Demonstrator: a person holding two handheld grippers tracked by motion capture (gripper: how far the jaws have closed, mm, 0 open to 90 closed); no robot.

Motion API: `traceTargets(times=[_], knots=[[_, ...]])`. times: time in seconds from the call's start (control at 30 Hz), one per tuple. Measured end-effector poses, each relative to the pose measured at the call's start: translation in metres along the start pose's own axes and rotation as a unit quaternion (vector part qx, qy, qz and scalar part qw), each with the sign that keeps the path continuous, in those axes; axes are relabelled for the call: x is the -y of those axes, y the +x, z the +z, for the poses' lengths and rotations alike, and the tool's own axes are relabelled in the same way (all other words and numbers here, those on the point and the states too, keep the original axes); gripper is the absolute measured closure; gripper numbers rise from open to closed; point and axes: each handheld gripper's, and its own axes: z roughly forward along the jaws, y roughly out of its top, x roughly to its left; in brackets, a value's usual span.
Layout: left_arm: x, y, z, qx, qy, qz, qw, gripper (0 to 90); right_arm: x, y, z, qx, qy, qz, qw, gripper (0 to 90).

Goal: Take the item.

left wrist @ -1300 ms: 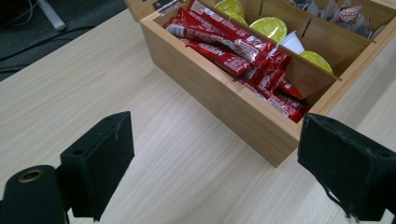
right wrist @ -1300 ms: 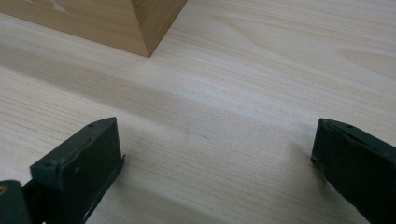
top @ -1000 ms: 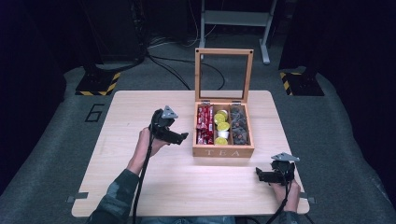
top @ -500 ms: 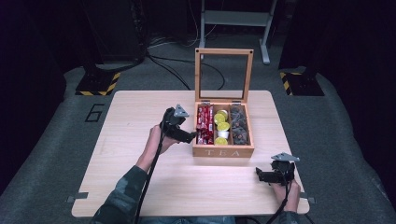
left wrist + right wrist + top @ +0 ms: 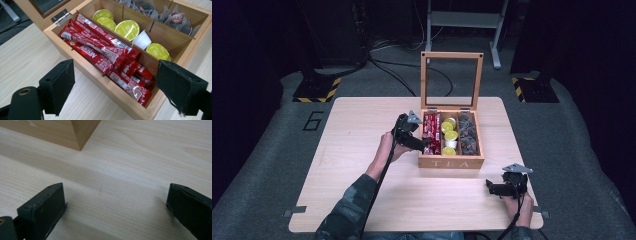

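Yellow-lidded capsules (image 5: pixel 127 29), bagged teabags (image 5: pixel 175 18), grey floor (image 5: pixel 262 150).

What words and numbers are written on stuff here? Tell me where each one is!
"TEA": on the front of the wooden box, in the high view.
"NESCAFE", partly covered: on the red stick packets, in the left gripper view.
"6": on the grey floor mat left of the table.
Small print on the red packets, and the dark red tags on the tea bags: too small to read.

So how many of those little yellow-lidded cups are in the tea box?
4 yellow lids, all in the middle compartment: two at the hinge end, one mid-row, one at the near end. A white cup lies tipped between them; more may hide underneath.
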Motion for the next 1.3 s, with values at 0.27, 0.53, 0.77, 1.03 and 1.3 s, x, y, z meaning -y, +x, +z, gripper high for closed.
traceTargets(times=[0.27, 0.53, 0.77, 1.03, 1.3], knots=[[-0.010, -0.004, 0.022, -0.013, 0.023, 0.009, 0.9996, 19.3, 0.000, 0.000, 0.000, 0.000, 0.000, -0.001, 1.0000, 1.3], [-0.015, -0.004, 0.039, -0.015, 0.031, 0.015, 0.9993, 27.8, 0.000, 0.000, 0.000, -0.001, 0.000, 0.000, 1.0000, 1.4], [-0.014, -0.003, 0.047, -0.002, 0.040, 0.005, 0.9992, 45.3, 0.000, -0.001, 0.000, 0.000, -0.002, -0.001, 1.0000, 2.2], [-0.012, -0.001, 0.045, 0.008, 0.029, -0.010, 0.9995, 60.8, 0.000, 0.000, 0.000, 0.000, -0.002, -0.001, 1.0000, 2.6], [-0.012, -0.001, 0.042, 0.011, 0.022, -0.016, 0.9996, 71.6, 0.000, 0.000, 0.000, 0.001, -0.003, -0.002, 1.0000, 2.8]])
